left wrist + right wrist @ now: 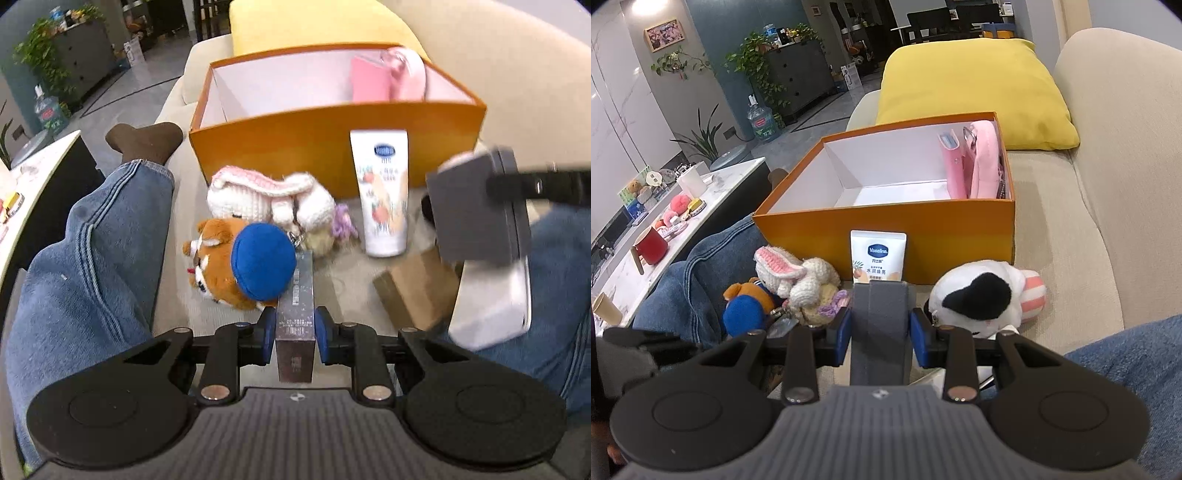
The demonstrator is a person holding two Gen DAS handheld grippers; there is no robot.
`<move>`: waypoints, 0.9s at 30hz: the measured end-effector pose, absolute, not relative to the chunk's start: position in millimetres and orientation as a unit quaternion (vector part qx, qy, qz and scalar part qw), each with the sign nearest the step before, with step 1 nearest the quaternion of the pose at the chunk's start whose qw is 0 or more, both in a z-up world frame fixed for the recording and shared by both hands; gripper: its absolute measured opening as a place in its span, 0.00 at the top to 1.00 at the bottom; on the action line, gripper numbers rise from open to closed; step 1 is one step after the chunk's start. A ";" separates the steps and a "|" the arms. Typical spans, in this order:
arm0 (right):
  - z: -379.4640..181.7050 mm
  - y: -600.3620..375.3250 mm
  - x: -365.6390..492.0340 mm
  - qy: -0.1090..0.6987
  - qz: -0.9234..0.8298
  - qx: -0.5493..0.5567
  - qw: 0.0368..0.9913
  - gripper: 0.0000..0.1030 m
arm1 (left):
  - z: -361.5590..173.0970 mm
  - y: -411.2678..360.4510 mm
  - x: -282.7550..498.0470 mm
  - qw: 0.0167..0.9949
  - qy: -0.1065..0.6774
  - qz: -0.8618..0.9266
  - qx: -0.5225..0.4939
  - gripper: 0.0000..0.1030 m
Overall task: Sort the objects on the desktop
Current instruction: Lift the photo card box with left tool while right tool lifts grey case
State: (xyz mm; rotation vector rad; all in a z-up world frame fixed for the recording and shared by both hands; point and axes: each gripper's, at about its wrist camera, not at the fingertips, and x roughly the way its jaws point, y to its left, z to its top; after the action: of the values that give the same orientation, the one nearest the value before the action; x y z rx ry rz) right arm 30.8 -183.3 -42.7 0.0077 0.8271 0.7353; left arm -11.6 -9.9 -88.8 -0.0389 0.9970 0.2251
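Fingers (pixel 266 328) of left gripper (pixel 295 332) clamp silver box (pixel 295 295) level, pointing toward orange box (pixel 332 136).

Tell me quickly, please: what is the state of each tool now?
Left tool: closed on a slim silver box.
Right tool: closed on a grey case.

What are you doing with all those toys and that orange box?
Tidying up! The left gripper holds a slim silver box and the right gripper holds a grey case. The orange box already has pink things inside. The knitted bunny and lotion tube wait outside.
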 end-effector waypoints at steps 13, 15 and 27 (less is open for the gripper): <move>-42.5 -183.0 29.8 0.394 0.349 0.012 0.850 0.65 | -72.3 -17.1 -32.8 0.877 0.469 0.100 -0.030 0.75; -38.0 -185.1 29.5 0.389 0.352 0.017 0.851 0.65 | -61.2 -16.4 -34.1 0.879 0.466 0.087 -0.040 0.75; -5.4 -186.8 35.6 0.361 0.381 0.032 0.850 0.65 | 23.0 6.3 -30.4 0.902 0.424 0.033 -0.076 0.75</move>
State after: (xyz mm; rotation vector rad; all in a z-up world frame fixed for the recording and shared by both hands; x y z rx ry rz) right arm 35.6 -186.8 -5.4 0.0664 0.7613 0.8020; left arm -30.4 6.3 23.0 -0.1576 0.8759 0.0692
